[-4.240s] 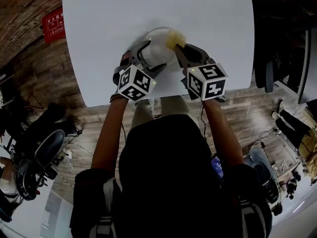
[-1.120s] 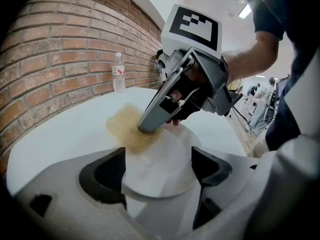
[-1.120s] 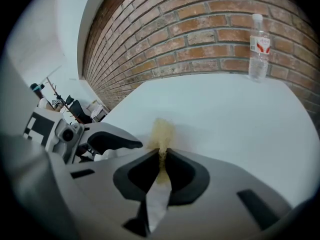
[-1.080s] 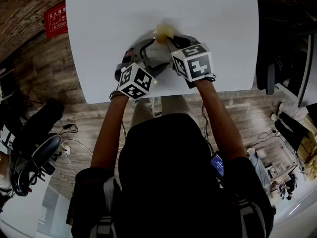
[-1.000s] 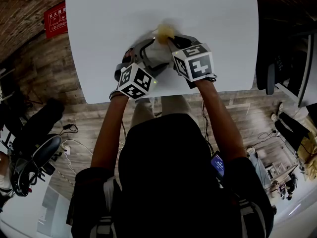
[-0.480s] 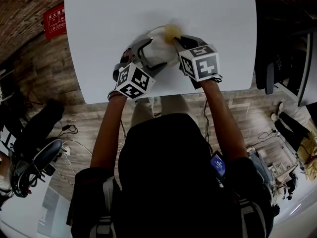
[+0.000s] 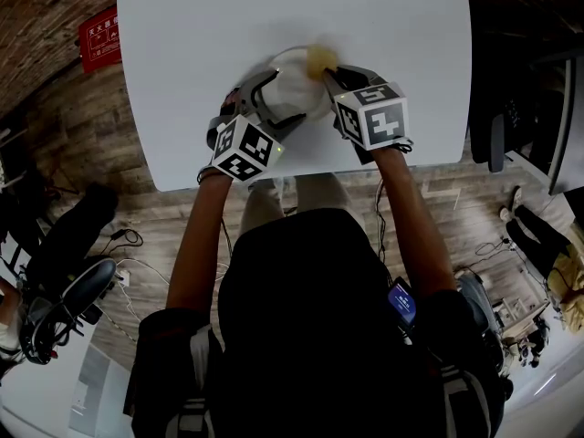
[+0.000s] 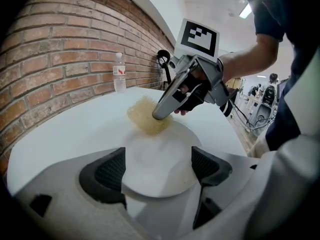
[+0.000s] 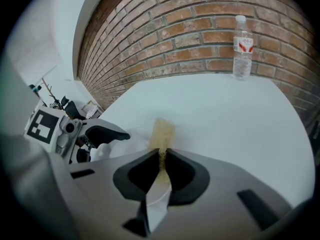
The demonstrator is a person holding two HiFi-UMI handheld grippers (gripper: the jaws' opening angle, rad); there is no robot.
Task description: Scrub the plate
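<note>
A white plate (image 7: 290,94) lies on the white table (image 7: 182,62) near its front edge. My left gripper (image 7: 265,99) is shut on the plate's near part, with a jaw at each side of it; in the left gripper view the plate (image 8: 157,161) fills the gap of that gripper (image 8: 157,171). My right gripper (image 7: 327,69) is shut on a yellow sponge (image 7: 319,57) and presses it on the plate's far rim. The sponge (image 8: 145,118) shows under the right gripper (image 8: 162,111), and again as the sponge (image 9: 162,131) pinched in the right gripper (image 9: 162,156).
A clear water bottle (image 9: 242,46) stands at the table's far side by the brick wall; it is the same bottle (image 8: 119,72) seen from the left. Dark office chairs (image 7: 64,272) stand on the wooden floor. A red sign (image 7: 99,39) lies beyond the table's left edge.
The right gripper and its sponge have slid a little to the right along the plate's far rim. The left gripper has stayed on the plate.
</note>
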